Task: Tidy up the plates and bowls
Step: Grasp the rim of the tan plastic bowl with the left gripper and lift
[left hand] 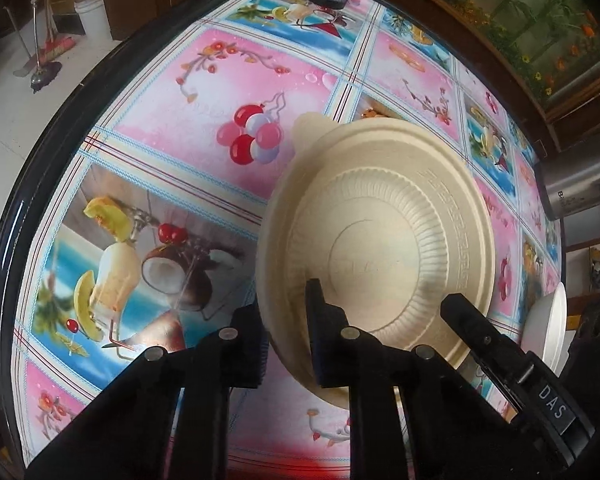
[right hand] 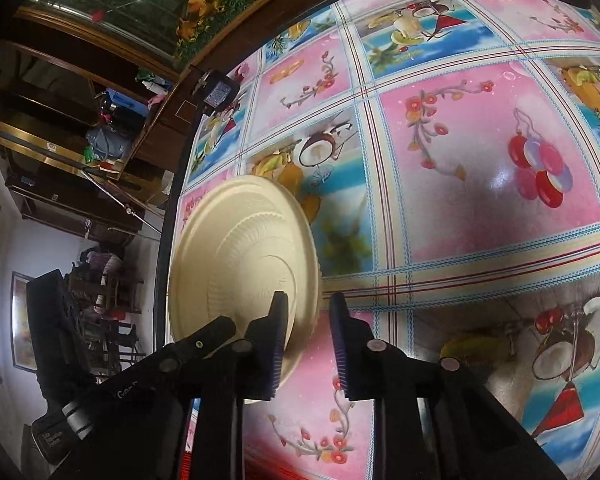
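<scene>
At the bottom of the left wrist view, the left hand-held gripper is closed on the near rim of a cream disposable plate. In the right wrist view, the right hand-held gripper brackets the same plate's opposite edge; whether its pads press cannot be told. The plate sits tilted, low over the patterned worktop. It is judged light, thin and flexible, so grip the stiffer ribbed rim, not the centre. A white bowl lies at the right edge.

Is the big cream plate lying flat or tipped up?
Tipped up: the cream plate leans with one rim raised off the tablecloth, and its shadow falls on the cloth beside it.
</scene>
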### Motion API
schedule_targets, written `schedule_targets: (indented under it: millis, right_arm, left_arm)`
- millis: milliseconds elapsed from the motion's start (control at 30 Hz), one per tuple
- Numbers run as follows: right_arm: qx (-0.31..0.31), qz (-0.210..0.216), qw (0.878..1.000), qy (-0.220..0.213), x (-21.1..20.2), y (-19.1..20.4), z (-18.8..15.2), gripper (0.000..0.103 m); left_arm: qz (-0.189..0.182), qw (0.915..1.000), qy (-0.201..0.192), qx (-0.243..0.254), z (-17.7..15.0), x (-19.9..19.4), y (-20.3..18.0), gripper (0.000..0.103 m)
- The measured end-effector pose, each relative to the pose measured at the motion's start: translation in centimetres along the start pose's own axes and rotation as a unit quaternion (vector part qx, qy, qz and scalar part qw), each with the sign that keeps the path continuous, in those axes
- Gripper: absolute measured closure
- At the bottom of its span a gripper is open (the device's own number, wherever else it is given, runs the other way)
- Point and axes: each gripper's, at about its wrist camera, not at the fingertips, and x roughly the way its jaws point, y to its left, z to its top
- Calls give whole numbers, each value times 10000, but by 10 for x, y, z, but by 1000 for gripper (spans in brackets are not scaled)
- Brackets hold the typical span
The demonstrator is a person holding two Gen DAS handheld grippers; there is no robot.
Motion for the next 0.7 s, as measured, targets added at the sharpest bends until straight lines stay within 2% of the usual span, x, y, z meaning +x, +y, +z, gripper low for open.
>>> schedule_targets:
  millis: [67, 300, 500, 700]
  right_arm:
    - [-54, 11, 10000, 3, -1, 2, -2, 92]
    - [-98, 0, 9999, -68, -13, 0, -11, 93]
    - [-158, 65, 9995, -253, -43, 1, -26, 93]
    - [-184, 213, 9984, -493, -85, -2, -53, 92]
  left_arm:
    - [50, 10000, -28, 51, -3, -2, -2, 89]
    - [-16, 9998, -60, 179, -14, -16, -9, 89]
    - [-122, 9993, -176, 293, -33, -40, -18, 89]
    - [-182, 9981, -410, 432, -66, -72, -30, 89]
